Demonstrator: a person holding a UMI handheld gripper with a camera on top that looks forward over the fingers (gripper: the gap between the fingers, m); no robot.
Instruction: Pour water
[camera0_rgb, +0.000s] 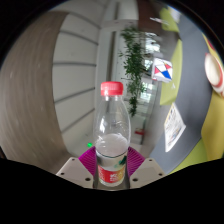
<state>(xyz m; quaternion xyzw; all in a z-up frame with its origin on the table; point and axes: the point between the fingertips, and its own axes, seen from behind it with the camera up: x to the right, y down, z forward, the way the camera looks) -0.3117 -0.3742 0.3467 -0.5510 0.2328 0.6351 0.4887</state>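
Your gripper (111, 172) pinches the bottle (112, 135) with both fingers. A green plant (134, 62) stands beyond at one o'clock.

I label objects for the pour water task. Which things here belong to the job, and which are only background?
Job:
- bottle, red cap, held between the fingers
- gripper, shut on it

Background:
- potted plant
- poster on the wall

Handheld two-finger gripper (112, 170), body appearance

Two pale grey, flat-faced fingers (72, 169) with angular edges, small dark screw holes on their upper faces; magenta pads (89, 158) lining the inner faces; a short green strip visible low between them; no cables, sleeve or skin visible
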